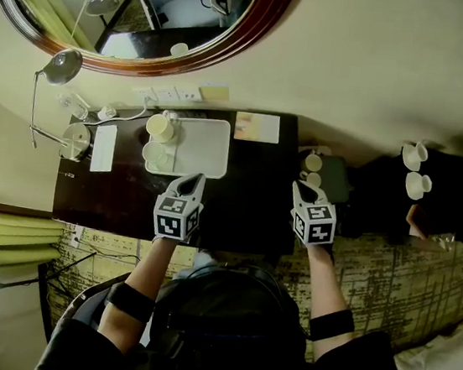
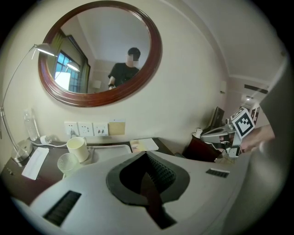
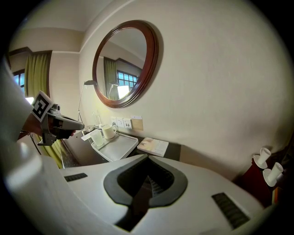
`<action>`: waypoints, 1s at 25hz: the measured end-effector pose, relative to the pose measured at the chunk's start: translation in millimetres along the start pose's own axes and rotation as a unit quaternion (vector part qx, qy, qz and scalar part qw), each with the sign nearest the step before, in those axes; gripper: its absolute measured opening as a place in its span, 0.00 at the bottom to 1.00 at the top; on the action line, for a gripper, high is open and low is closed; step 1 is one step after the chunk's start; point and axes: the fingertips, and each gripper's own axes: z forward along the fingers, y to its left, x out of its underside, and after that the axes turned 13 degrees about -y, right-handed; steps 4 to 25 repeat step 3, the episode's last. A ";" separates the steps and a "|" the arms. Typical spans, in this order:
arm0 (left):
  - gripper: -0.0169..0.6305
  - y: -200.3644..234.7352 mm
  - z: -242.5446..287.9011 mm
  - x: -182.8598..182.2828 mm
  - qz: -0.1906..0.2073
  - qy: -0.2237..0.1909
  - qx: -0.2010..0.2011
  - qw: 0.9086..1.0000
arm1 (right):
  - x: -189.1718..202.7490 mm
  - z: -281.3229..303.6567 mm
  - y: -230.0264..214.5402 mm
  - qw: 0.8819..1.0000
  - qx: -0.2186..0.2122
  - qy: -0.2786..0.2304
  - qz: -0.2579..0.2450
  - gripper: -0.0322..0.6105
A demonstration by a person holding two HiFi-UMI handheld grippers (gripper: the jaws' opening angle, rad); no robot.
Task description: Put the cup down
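Seeing white tray (image 1: 207,147) on dark desk (image 1: 245,207) carrying cream cup (image 1: 160,127) and clear glass (image 1: 156,156), side by side at tray's left end; not resolving any contents. Locating cup upright on tray, ahead-left of left gripper (image 1: 189,184), not touching, well apart from right gripper (image 1: 303,189). Noting side handle, plain cream wall. Reading both jaw pairs as pressed together, gripping nothing.
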 end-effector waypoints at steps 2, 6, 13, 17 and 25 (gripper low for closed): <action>0.03 -2.7 1.8 0.3 0.000 0.001 0.001 1.000 | -1.1 -1.0 -1.6 1.000 -0.001 -0.001 -0.001 0.05; 0.03 -4.1 2.6 0.5 0.001 0.001 0.002 1.000 | -2.3 -1.6 -2.2 1.000 -0.002 -0.002 -0.002 0.05; 0.03 -4.1 2.6 0.5 0.001 0.001 0.002 1.000 | -2.3 -1.6 -2.2 1.000 -0.002 -0.002 -0.002 0.05; 0.03 -4.1 2.6 0.5 0.001 0.001 0.002 1.000 | -2.3 -1.6 -2.2 1.000 -0.002 -0.002 -0.002 0.05; 0.03 -4.1 2.6 0.5 0.001 0.001 0.002 1.000 | -2.3 -1.6 -2.2 1.000 -0.002 -0.002 -0.002 0.05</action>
